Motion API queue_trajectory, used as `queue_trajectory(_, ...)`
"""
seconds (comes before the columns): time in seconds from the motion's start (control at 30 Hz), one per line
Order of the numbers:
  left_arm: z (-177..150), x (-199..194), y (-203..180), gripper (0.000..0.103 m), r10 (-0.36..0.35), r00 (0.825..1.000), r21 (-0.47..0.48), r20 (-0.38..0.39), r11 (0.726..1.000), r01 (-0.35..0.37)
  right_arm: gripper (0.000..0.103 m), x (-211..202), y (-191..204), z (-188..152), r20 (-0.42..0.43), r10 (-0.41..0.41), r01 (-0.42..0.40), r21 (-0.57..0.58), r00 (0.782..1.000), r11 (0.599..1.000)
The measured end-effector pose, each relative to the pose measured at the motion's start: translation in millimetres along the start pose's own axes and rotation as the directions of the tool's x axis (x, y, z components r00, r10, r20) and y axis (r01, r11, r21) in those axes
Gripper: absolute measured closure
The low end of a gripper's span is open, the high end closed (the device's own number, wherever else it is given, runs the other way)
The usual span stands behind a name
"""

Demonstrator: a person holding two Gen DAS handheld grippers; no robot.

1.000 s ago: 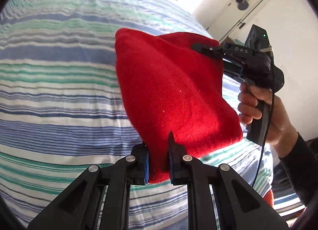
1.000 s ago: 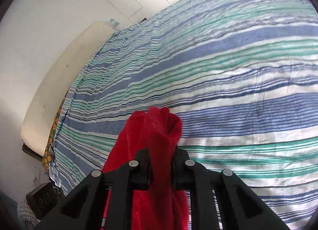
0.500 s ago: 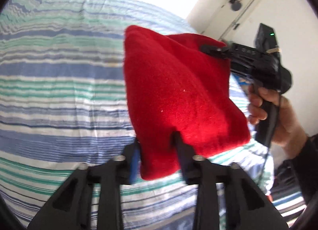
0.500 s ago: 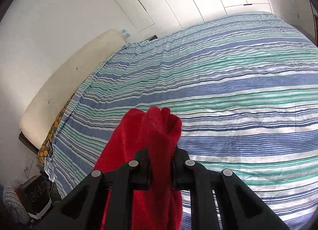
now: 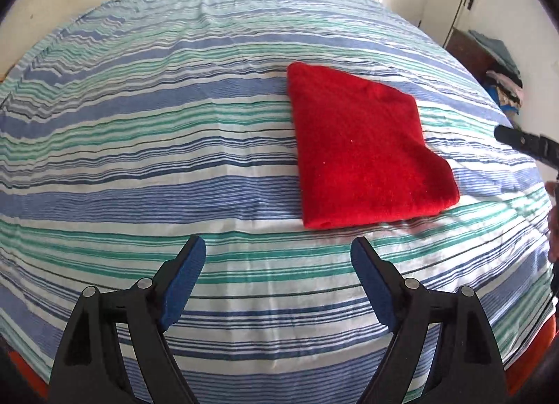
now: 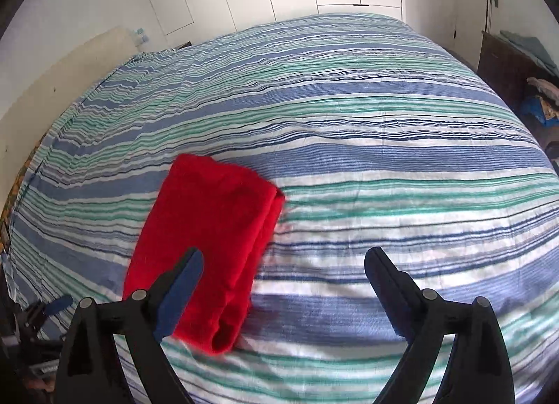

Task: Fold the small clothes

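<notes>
Both my tools, left (image 5: 277,257) and right (image 6: 283,269), are opening with nothing between them, having just let go of the red cloth (image 5: 363,152), which now lies folded on the bed (image 5: 174,131), this fold apparently done.

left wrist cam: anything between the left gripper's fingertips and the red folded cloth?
Nothing but bare striped bedspread lies between the left gripper, jaws opening with nothing in them, and the red cloth; the left wrist view shows it.

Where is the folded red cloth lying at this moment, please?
The red cloth lies flat on the striped bedspread, right of centre in the left wrist view, beyond the left gripper, touching neither gripper.
</notes>
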State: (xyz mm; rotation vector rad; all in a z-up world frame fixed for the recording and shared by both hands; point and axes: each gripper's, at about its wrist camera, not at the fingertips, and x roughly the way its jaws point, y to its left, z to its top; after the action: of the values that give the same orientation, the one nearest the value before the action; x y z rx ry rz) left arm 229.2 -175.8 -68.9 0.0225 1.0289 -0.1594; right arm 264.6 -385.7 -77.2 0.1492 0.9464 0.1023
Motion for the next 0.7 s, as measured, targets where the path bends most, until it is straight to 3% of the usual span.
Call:
queue_trajectory(0.27,-6.7,-36.8,-10.3,0.016,0.078,0.995,0.047,0.058,0.996,-0.081,0.006,-52.8,45.2,-58.2,-0.004,-0.050,0.049,-0.065,0.999,0.997)
queue_trajectory(0.33,-10.2,-47.6,-11.8,0.012,0.108,0.991,0.068,0.086,0.991,-0.114,0.006,-63.1,56.7,-67.7,-0.015,-0.062,0.060,-0.081,0.998,0.995)
queue_trajectory(0.5,-34.1,-77.0,-9.3,0.004,0.253,0.951,0.096,0.178,0.957,-0.272,0.001,-94.4,81.0,-92.3,-0.014,-0.098,0.096,-0.116,0.995,0.989)
queue_trajectory(0.6,-55.7,-86.9,-6.6,0.004,0.281,0.947,0.126,0.156,0.945,-0.301,0.000,-112.1,93.3,-109.4,-0.016,-0.129,0.125,-0.138,0.992,0.983)
queue_trajectory(0.7,-79.9,-94.9,-7.5,0.004,0.364,0.918,0.181,0.155,0.903,-0.389,0.000,-127.0,102.8,-127.9,-0.027,-0.151,0.146,-0.136,0.988,0.980)
